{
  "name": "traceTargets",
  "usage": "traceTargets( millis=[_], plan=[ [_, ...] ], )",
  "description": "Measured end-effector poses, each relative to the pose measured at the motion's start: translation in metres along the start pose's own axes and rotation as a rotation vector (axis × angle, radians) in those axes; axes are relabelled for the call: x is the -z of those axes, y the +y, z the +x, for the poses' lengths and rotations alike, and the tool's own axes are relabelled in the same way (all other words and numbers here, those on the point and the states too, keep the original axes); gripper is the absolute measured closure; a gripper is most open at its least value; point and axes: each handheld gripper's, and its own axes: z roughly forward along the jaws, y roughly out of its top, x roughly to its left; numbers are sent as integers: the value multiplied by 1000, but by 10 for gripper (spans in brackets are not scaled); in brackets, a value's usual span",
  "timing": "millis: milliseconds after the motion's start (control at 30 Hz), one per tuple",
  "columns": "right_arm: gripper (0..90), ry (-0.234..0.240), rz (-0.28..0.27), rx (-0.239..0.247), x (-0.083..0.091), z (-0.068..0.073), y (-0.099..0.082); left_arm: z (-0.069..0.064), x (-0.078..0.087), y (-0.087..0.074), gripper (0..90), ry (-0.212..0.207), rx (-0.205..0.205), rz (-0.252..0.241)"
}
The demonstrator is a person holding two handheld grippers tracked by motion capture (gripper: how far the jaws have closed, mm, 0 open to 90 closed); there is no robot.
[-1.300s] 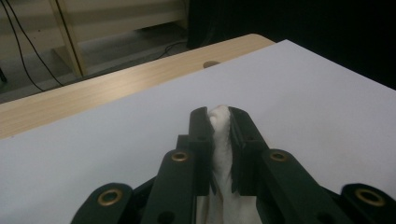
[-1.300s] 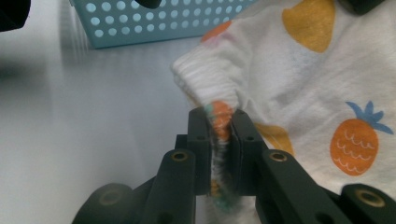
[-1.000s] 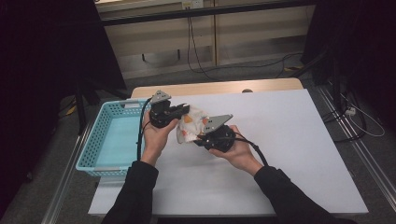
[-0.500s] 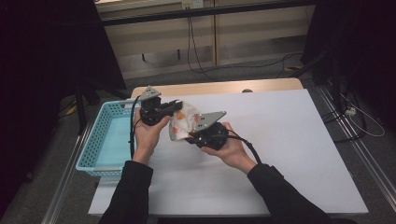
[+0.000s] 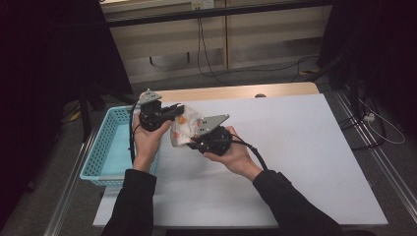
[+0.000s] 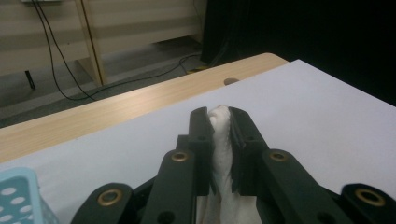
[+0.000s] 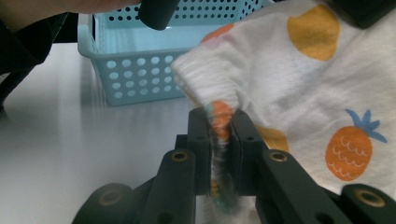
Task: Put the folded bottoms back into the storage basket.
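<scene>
A small white cloth (image 5: 185, 127) printed with orange pineapples hangs in the air between both grippers, above the white table (image 5: 295, 162). My left gripper (image 5: 178, 109) is shut on one edge of it; in the left gripper view a white fold (image 6: 220, 140) is pinched between the black jaws of that gripper (image 6: 218, 114). My right gripper (image 5: 195, 138) is shut on another edge; in the right gripper view the cloth (image 7: 303, 79) spreads up and to the right from that gripper (image 7: 222, 116). Both grippers sit close together near the table's left side.
A light blue perforated basket (image 5: 109, 147) stands at the table's left edge, beside the left hand, and shows as a basket (image 7: 154, 60) behind the cloth. A wooden strip (image 5: 236, 91) runs along the table's far edge. Cables lie on the floor beyond.
Both hands have carried the cloth leftward toward the basket and lifted it a little. Both grips hold as before.
</scene>
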Motion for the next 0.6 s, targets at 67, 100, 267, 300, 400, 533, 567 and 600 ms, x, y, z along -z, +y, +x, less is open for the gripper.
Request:
traceTargets(
  millis=[67, 100, 267, 300, 400, 533, 567, 600],
  plan=[
    [807, 1, -1, 4, -1, 0, 3, 2, 2, 0, 810, 1, 5, -7],
    [807, 0, -3, 3, -2, 1, 4, 3, 4, 0, 810, 5, 7, -4],
    [807, -2, -10, 3, -8, 3, 7, 9, 9, 1, 809, 9, 11, -11],
    [807, -2, -13, 1, -9, 3, 8, 10, 10, 1, 810, 12, 9, -10],
    [807, 2, -17, -1, -13, 3, 12, 12, 14, 2, 810, 22, 11, -14],
    [807, 12, -19, 5, -18, 5, 17, 15, 20, 2, 810, 27, 14, -20],
    [807, 15, -20, 8, -19, 5, 19, 16, 21, 2, 810, 27, 14, -21],
    [807, 15, -23, 8, -20, 5, 20, 16, 22, 2, 810, 31, 11, -22]
  ],
)
